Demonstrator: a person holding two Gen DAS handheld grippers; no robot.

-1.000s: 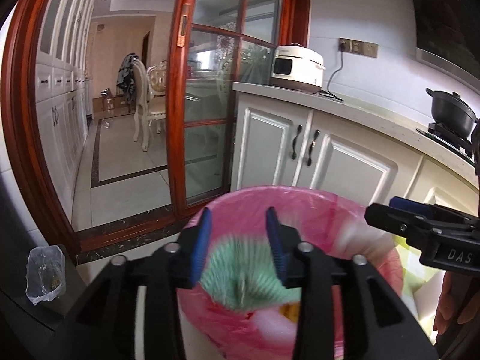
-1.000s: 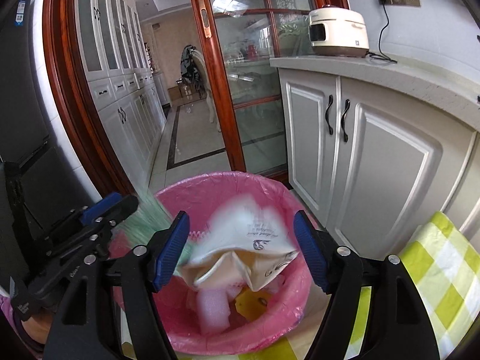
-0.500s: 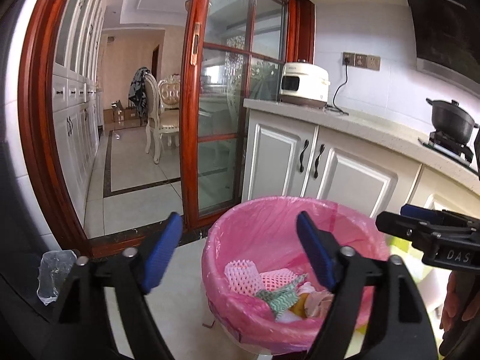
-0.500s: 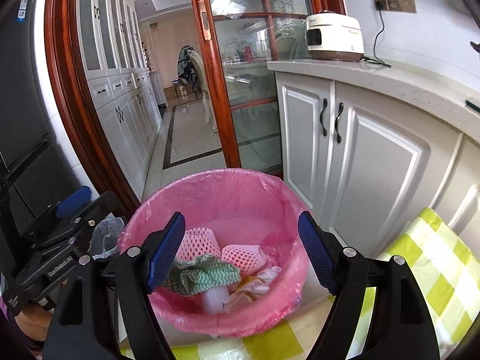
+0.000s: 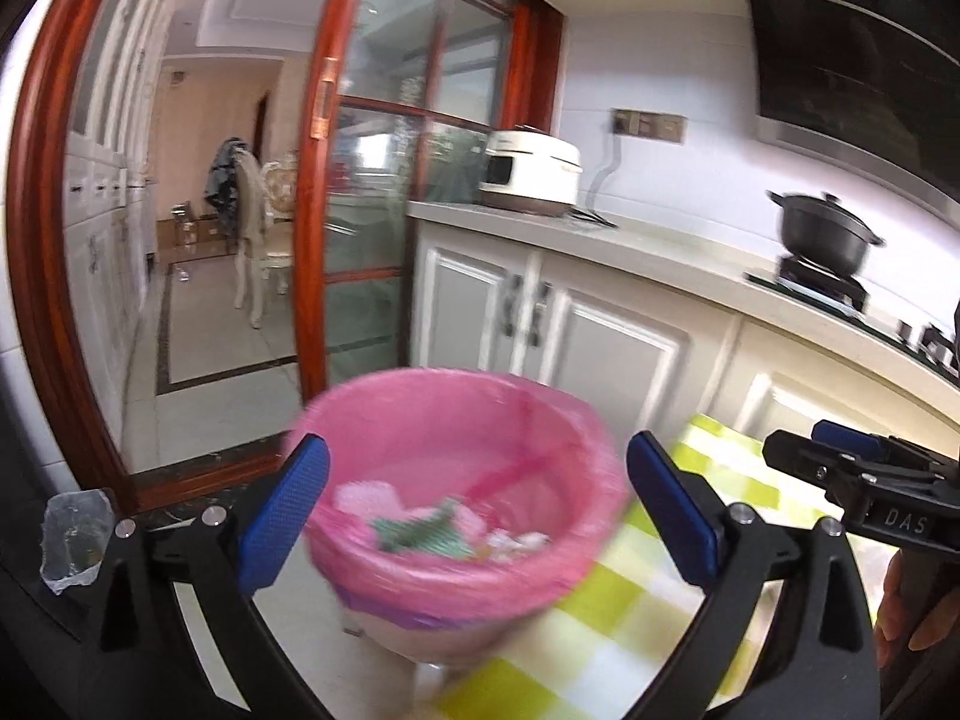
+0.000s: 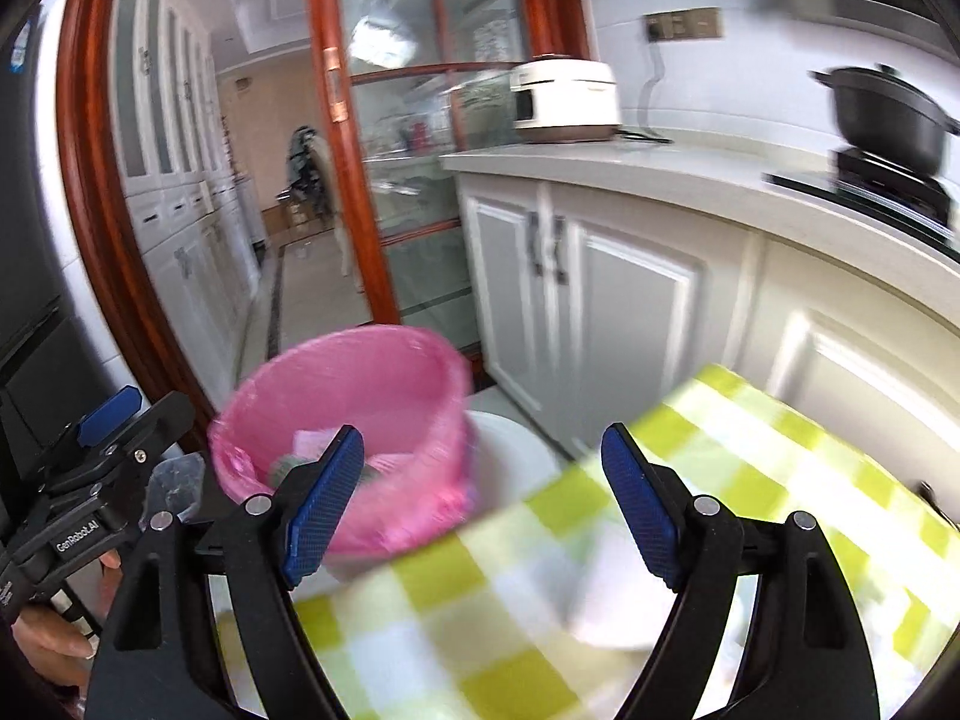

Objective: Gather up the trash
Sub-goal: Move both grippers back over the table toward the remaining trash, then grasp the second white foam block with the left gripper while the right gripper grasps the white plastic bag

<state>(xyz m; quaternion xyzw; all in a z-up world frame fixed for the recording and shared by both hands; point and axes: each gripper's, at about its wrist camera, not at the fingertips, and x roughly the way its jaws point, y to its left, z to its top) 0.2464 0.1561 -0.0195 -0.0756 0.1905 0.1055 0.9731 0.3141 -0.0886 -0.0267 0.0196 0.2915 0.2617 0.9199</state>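
A kitchen was shown, lit by daylight. White panelled cabinet doors (image 5: 606, 348) with dark handles were set under a pale stone worktop (image 5: 672, 246). On it a white rice cooker (image 5: 531, 171) was stood, plugged into a wall socket plate (image 5: 648, 125), and a black lidded pot (image 5: 825, 234) was placed on a hob. A red-brown wooden sliding door with glass panes (image 5: 360, 192) was seen beside pale floor tiles (image 5: 210, 384). Beyond, an ornate white chair (image 5: 264, 240) was visible. A table under a yellow-green checked cloth (image 6: 750, 480) was seen.
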